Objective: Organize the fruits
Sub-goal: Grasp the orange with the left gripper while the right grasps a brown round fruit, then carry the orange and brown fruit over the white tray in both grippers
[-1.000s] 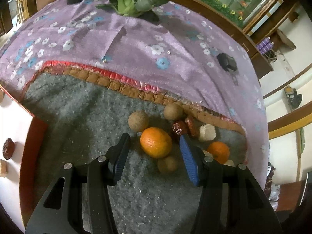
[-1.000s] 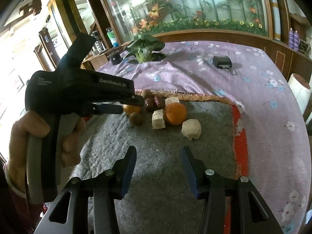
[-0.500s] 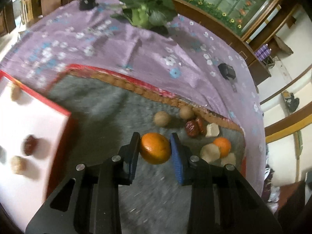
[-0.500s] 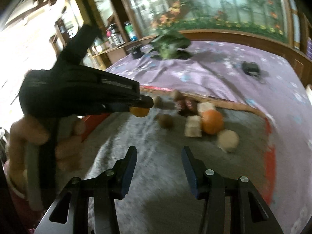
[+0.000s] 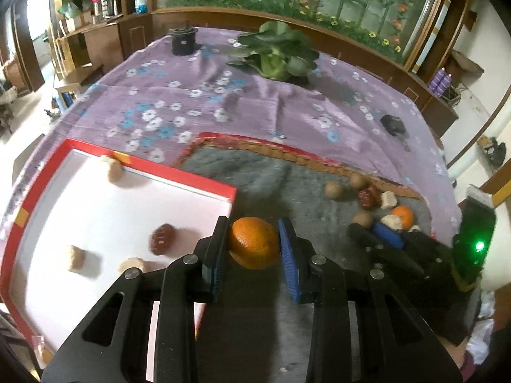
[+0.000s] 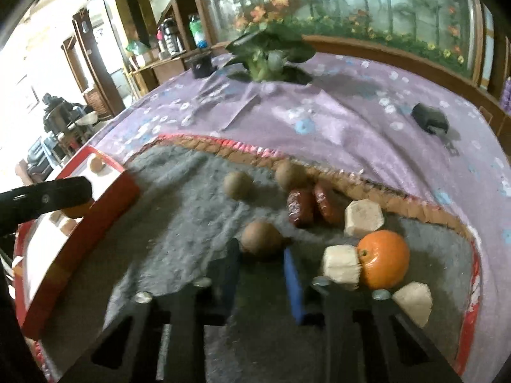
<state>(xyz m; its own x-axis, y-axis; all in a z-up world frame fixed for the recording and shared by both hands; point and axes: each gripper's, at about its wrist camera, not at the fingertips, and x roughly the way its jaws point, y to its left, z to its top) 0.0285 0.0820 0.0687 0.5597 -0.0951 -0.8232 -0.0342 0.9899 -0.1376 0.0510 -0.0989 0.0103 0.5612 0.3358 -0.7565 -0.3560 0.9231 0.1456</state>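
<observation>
Orange (image 5: 254,242) now lifted (left tongs (image 5: 252,257))

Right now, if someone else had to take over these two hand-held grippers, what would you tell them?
Left hand-held gripper: shut on an orange, carried beside the red-rimmed tray.
Right hand-held gripper: jaws closing around a brown round fruit on the grey mat.
Done: a red date and some pale and brown pieces lie in the tray.
Left: second orange, two red dates, brown fruits and pale chunks.
</observation>
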